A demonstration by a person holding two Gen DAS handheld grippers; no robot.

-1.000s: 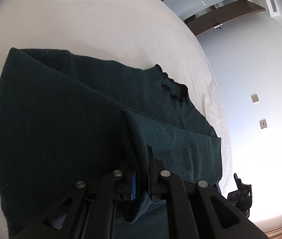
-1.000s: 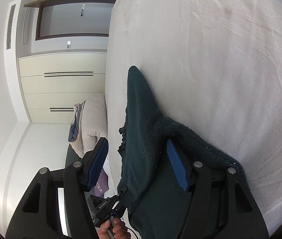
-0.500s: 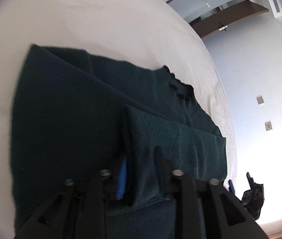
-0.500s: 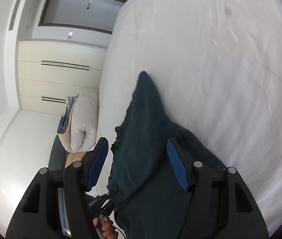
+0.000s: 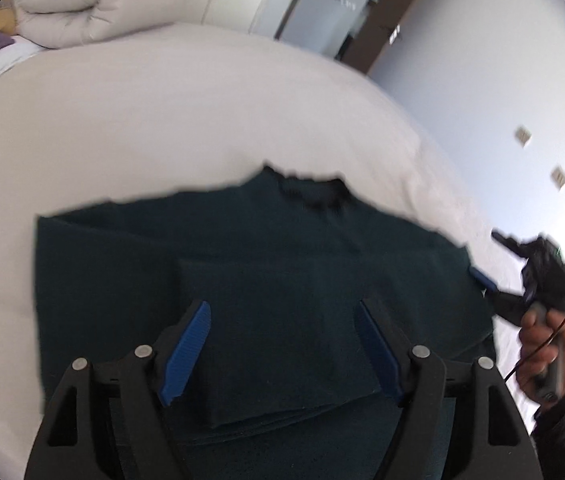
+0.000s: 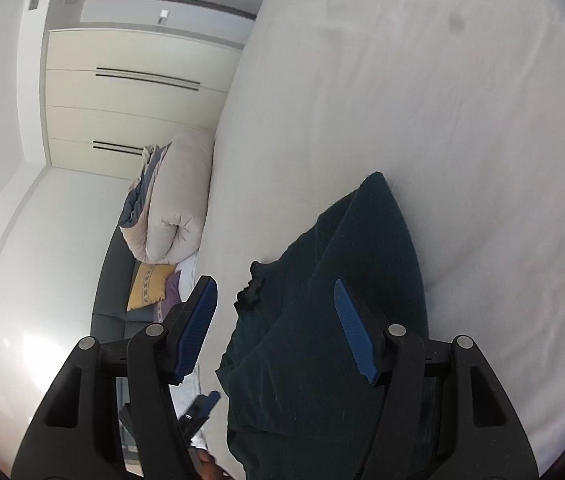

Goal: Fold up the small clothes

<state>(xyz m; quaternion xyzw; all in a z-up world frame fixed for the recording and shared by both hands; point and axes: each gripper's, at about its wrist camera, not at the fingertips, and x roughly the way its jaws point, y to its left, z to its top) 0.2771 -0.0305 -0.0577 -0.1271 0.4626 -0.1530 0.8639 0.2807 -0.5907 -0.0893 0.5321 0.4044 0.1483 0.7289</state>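
**One green sweater, two open grippers**

Plainly, one dark green sweater (image 5: 262,264) lies on the white bed (image 5: 162,112), its neckline (image 5: 314,192) at the far edge in the left wrist view. A single folded-over panel (image 5: 282,344) of the same fabric sits on top of the body, nearer the camera, its lower edge showing stacked layers.

Two grippers are in play. The left gripper (image 5: 282,348) hovers over that folded panel with its two blue-padded fingers (image 5: 186,352) spread wide, nothing between them but the cloth below; whether the pads touch the fabric cannot be told. The right gripper (image 6: 278,328) likewise has its two fingers (image 6: 352,336) well apart, one over the sweater (image 6: 322,320) and the other over the bed's edge (image 6: 218,200), gripping nothing. In the left wrist view this right gripper (image 5: 482,278) appears at the sweater's right side, held by one hand (image 5: 542,352); its blue pad lies just beside the garment's edge.

Beyond the bed, one rolled cream duvet (image 6: 170,208) rests on a dark sofa (image 6: 110,296), with one yellow cushion (image 6: 148,286) below it. Two wall plates (image 5: 522,136) show on the pale wall, and a wardrobe (image 6: 130,92) with two dark handle lines stands behind.
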